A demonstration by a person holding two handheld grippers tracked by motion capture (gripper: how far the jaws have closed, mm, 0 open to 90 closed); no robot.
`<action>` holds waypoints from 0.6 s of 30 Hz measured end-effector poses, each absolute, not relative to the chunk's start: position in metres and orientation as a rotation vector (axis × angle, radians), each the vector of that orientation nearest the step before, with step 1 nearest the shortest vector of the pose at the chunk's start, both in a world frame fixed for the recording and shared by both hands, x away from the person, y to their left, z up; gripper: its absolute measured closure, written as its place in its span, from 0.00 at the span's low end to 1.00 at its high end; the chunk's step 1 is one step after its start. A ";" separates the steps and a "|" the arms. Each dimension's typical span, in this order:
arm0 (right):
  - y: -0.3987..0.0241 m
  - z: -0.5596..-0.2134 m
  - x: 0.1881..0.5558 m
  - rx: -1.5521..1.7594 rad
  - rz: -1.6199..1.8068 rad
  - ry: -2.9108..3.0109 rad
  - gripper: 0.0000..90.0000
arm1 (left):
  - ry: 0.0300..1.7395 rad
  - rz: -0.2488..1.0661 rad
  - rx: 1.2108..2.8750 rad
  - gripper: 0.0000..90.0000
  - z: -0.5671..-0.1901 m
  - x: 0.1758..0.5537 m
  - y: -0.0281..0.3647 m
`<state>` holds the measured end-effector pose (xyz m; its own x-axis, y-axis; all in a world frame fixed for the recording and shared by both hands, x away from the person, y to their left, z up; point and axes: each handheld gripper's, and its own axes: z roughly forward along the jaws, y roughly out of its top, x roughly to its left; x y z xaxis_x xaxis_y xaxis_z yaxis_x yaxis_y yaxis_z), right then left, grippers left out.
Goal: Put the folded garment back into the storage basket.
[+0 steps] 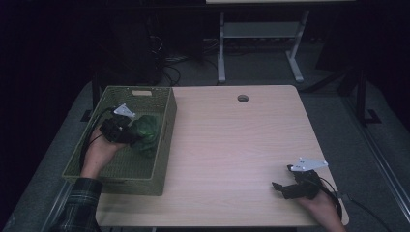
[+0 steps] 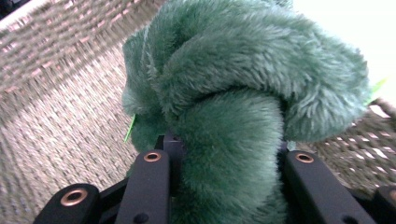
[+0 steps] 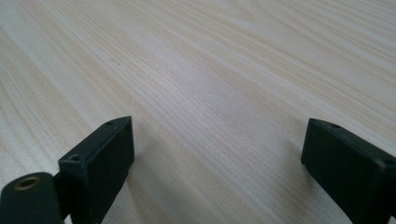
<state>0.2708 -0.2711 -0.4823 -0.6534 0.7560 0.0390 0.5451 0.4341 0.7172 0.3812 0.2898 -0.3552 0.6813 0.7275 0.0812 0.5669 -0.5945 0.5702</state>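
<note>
Two tongs: the left gripper (image 1: 133, 133) clenches the green plush toy (image 2: 233, 107) inside the woven basket (image 1: 162, 159); right gripper (image 1: 283, 186) rests released, empty. Next, probably, releasing the toy there.

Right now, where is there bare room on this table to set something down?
The wooden tabletop is bare between the green woven basket and the right claw, back to the cable hole. The basket is crowded: the left claw grips a green plush toy inside it.

Left gripper (image 1: 126, 129) clamped, angled down — right gripper (image 1: 283, 186) gaping, level
</note>
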 end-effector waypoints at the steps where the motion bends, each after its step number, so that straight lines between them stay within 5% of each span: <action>1: -0.271 -0.482 0.271 1.121 1.041 2.402 0.10 | 1.003 0.417 2.389 0.72 -0.359 0.382 0.290; 18: -0.271 -0.482 0.271 1.119 1.042 2.402 0.10 | 1.063 0.306 2.423 0.63 -0.400 0.389 0.289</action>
<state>0.2709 -0.2712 -0.4824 -0.6547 0.7550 0.0367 0.5427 0.4357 0.7181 0.3888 0.2886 -0.3999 0.6743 0.7383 0.0136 0.6327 -0.5872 0.5048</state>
